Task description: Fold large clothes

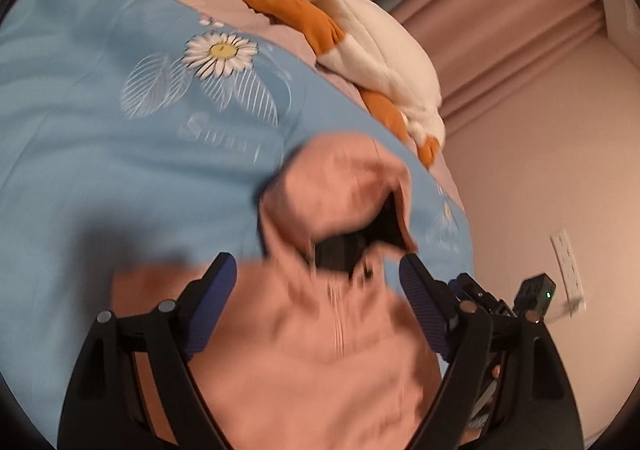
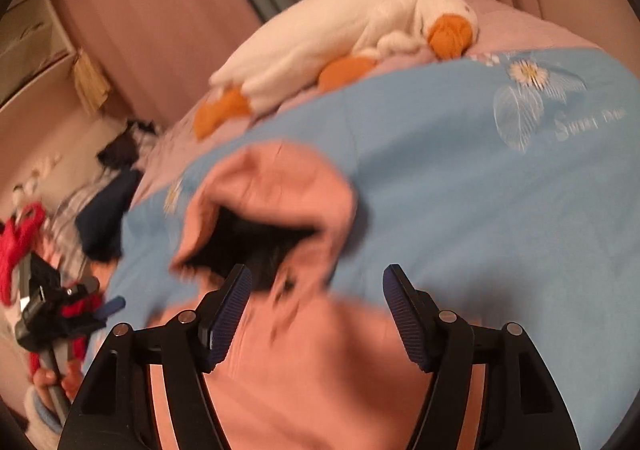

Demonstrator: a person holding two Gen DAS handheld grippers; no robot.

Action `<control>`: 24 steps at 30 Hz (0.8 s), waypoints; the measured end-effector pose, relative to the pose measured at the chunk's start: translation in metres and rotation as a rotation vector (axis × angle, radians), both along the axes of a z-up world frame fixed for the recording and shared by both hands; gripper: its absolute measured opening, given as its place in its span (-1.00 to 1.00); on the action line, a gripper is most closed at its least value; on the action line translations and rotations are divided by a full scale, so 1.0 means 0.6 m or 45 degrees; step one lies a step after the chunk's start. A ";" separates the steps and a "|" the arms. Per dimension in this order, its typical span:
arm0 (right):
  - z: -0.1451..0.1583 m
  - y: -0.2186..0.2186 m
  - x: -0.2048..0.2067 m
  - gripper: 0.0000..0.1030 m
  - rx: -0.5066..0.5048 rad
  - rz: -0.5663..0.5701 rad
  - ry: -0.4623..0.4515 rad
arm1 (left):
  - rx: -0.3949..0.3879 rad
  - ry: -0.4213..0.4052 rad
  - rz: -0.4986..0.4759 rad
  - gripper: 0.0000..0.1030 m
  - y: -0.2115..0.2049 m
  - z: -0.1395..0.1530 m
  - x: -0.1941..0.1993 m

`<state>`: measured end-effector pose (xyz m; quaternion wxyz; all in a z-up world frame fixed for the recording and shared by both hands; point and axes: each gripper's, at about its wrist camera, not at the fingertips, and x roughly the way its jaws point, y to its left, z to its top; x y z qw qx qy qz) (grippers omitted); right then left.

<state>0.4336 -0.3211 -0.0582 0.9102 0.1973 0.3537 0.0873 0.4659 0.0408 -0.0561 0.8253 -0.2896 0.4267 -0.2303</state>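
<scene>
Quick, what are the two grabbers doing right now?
Left gripper: open, above the pink hoodie, holding nothing.
Right gripper: open, above the same hoodie, holding nothing.

Bed (image 1: 100, 170) under blue daisy-print cover (image 2: 460, 190); plush duck (image 2: 340, 38) near far edge. Pink curtains (image 1: 520, 30) behind. Wall outlet (image 1: 568, 266) beside bed. Dim, warm light.

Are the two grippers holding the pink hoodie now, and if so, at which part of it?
Neither holds anything. The left gripper and the right gripper both stand open above the pink hoodie, which lies on the blue bedcover.
</scene>
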 end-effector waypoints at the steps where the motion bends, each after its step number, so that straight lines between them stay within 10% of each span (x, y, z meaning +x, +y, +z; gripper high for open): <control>1: -0.004 -0.005 0.022 0.33 -0.002 -0.004 -0.001 | -0.003 0.001 0.009 0.62 -0.011 -0.006 0.024; 12: -0.074 0.007 0.175 0.33 0.101 0.026 0.080 | -0.027 0.086 -0.105 0.58 -0.073 -0.094 0.162; 14: -0.081 0.015 0.181 0.33 0.109 0.047 0.090 | -0.050 0.074 -0.127 0.34 -0.078 -0.097 0.166; 16: -0.086 0.021 0.184 -0.22 0.141 0.086 0.087 | -0.039 0.056 -0.147 -0.53 -0.083 -0.093 0.165; 18: -0.087 0.030 0.186 -0.64 0.159 0.126 0.082 | 0.012 0.041 -0.177 -0.93 -0.093 -0.084 0.166; 24: -0.034 0.059 0.135 -0.87 0.009 0.259 -0.063 | 0.165 -0.215 -0.224 -0.93 -0.094 -0.007 0.112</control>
